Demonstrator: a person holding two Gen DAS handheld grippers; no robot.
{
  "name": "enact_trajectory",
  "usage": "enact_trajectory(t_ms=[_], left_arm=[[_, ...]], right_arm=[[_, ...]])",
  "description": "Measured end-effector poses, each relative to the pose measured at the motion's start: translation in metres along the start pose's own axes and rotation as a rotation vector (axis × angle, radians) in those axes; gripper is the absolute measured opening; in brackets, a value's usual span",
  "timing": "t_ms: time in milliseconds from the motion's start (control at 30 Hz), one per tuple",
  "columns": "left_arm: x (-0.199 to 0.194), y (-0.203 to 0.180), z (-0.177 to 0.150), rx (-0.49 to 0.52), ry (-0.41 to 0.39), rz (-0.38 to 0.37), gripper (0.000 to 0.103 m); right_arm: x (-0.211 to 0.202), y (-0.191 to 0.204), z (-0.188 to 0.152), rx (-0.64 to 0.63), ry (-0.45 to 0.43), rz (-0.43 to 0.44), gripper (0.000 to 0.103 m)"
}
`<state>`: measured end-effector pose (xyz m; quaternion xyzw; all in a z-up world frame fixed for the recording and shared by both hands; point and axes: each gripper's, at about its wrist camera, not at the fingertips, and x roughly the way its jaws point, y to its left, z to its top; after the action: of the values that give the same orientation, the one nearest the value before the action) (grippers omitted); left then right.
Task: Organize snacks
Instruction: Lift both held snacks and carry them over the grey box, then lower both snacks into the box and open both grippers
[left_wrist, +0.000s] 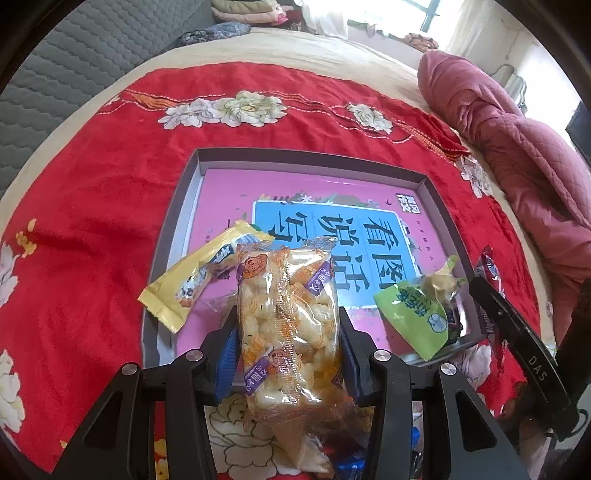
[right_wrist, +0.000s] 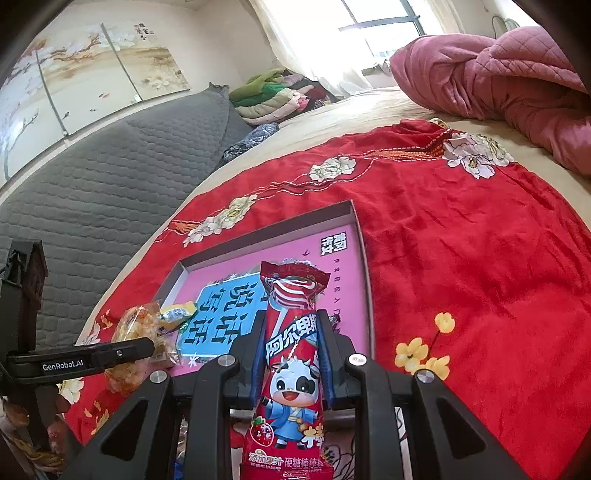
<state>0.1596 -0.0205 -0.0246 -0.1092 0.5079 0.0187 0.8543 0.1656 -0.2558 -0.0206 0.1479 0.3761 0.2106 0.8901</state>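
My left gripper (left_wrist: 287, 317) is shut on a clear packet of puffed rice snacks (left_wrist: 288, 295), held just over the near edge of a shallow grey box (left_wrist: 424, 181) with a pink and blue printed bottom. A yellow packet (left_wrist: 192, 280) lies across the box's left rim. Inside the box at the right lies a green packet (left_wrist: 417, 314). My right gripper (right_wrist: 293, 319) is shut on a tall red lollipop packet (right_wrist: 291, 350) with a cartoon cow, above the near side of the box (right_wrist: 354, 221). The rice snack packet (right_wrist: 133, 325) shows at the left of the right wrist view.
The box sits on a red floral blanket (left_wrist: 92, 203) spread over a bed. A bunched pink quilt (right_wrist: 498, 74) lies at the far right. A grey quilted pad (right_wrist: 110, 184) runs along the left, with folded clothes (right_wrist: 273, 96) behind it.
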Motion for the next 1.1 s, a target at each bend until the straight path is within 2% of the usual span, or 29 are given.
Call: enact_trajectory(t_ms=[567, 1100], left_arm=[[0.024, -0.009, 0.005, 0.023, 0.024, 0.024, 0.049], [0.034, -0.023, 0.011, 0.064, 0.028, 0.024, 0.049]], right_arm=[[0.018, -0.007, 0.003, 0.018, 0.024, -0.017, 0.025], [0.031, -0.001, -0.002, -0.02, 0.067, 0.02, 0.025]])
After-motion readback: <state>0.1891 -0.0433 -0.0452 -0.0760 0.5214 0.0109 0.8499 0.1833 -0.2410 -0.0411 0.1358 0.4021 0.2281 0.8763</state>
